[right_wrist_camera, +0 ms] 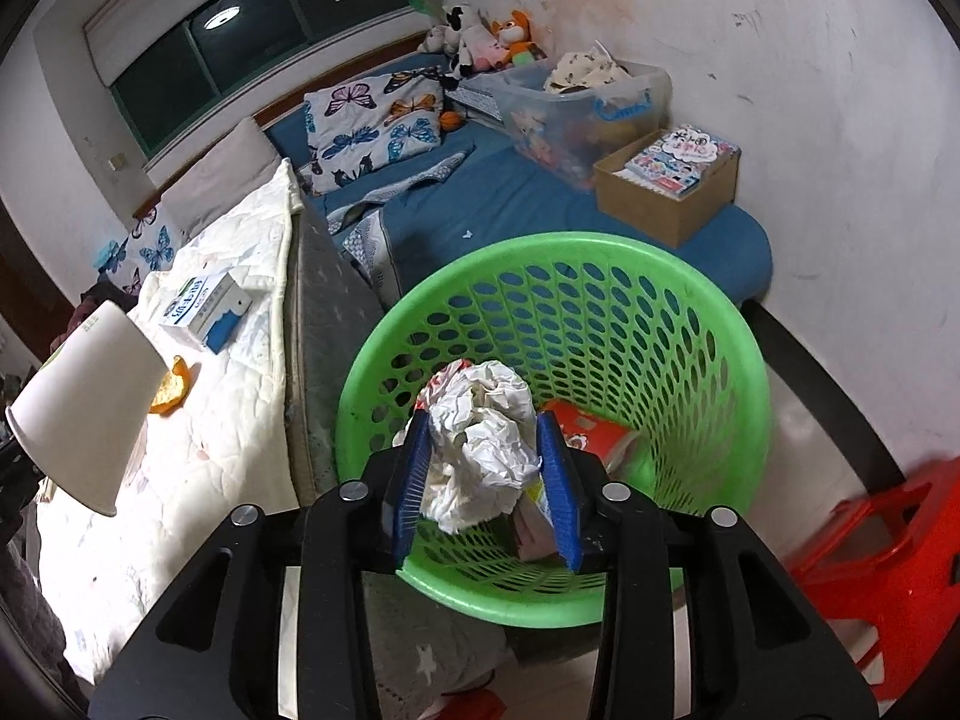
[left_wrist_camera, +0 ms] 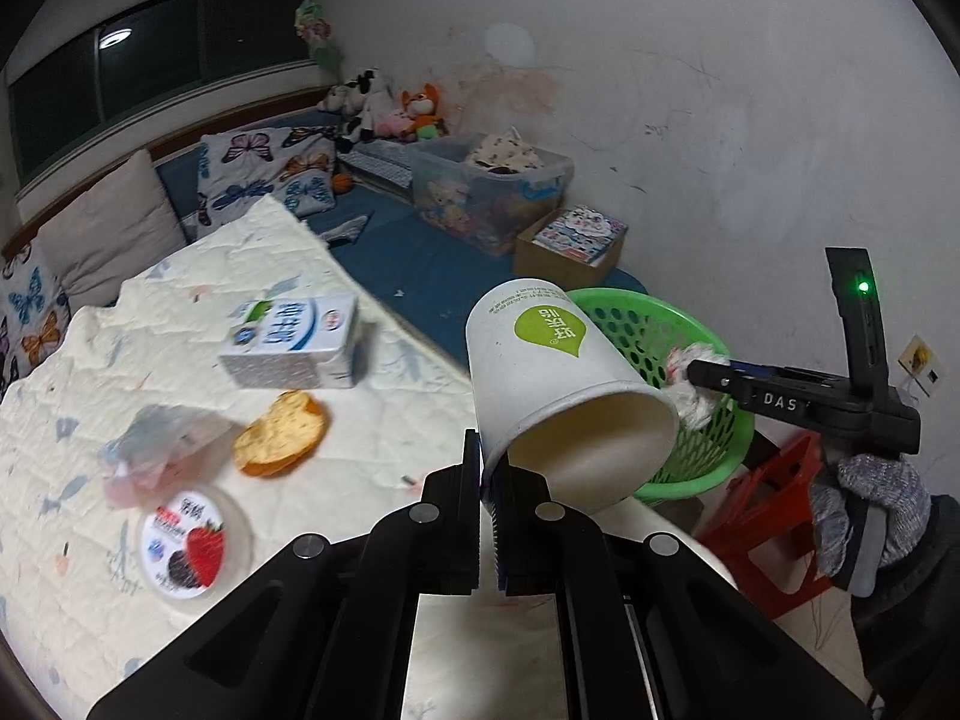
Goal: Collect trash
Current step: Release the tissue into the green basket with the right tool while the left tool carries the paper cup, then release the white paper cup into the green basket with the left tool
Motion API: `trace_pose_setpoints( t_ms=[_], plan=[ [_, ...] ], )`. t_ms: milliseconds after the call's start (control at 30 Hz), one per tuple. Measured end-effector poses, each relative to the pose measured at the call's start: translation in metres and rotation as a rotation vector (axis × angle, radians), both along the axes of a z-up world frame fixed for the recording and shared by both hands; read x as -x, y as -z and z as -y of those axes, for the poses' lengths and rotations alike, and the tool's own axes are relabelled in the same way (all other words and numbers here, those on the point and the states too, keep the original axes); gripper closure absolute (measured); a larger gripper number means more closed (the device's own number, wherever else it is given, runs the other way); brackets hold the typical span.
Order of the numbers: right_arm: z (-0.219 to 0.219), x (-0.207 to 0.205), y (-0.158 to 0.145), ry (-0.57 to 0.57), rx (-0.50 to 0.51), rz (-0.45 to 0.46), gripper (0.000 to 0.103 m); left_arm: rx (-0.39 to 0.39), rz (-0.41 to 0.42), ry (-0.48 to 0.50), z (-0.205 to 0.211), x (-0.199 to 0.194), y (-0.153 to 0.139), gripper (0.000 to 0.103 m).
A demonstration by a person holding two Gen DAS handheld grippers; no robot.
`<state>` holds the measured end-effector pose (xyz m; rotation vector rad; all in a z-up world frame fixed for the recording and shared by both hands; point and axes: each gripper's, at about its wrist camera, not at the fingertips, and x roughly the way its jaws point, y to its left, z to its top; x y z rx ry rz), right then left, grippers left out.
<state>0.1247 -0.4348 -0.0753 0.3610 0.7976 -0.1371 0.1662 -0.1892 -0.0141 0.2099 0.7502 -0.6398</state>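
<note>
My left gripper is shut on the rim of a white paper cup with a green logo, held tilted above the bed's edge, left of the green basket. The cup also shows in the right wrist view. My right gripper is shut on a crumpled white paper wad and holds it over the green basket. The right gripper with its wad shows over the basket in the left wrist view. A red packet lies inside the basket.
On the quilt lie a milk carton, an orange peel, a plastic wrapper and a round strawberry lid. A red stool stands right of the basket. A cardboard box and plastic bin sit on the blue mattress.
</note>
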Motion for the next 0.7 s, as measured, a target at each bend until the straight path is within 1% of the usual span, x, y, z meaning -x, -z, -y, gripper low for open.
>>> trace_pose_setpoints(
  t_ms=[67,267,433,500,700],
  plan=[
    [0.003,0.002,-0.002,0.007,-0.005,0.009,0.056,-0.008,-0.003,0.013,0.009,-0.001,0.001,0.100],
    [0.012,0.011,-0.008,0.025,-0.003,0.026,0.054,-0.024,-0.020,0.052,0.033,-0.004,0.007,0.100],
    [0.017,0.024,-0.009,0.042,0.018,0.031,0.049,-0.028,-0.063,0.088,0.056,-0.010,0.014,0.100],
    [0.020,0.031,-0.009,0.054,0.025,0.036,0.046,-0.040,-0.065,0.099,0.066,-0.013,0.017,0.100],
    [0.033,0.046,-0.004,0.089,0.006,0.033,0.043,-0.067,-0.113,0.135,0.100,-0.022,0.030,0.100]
  ],
)
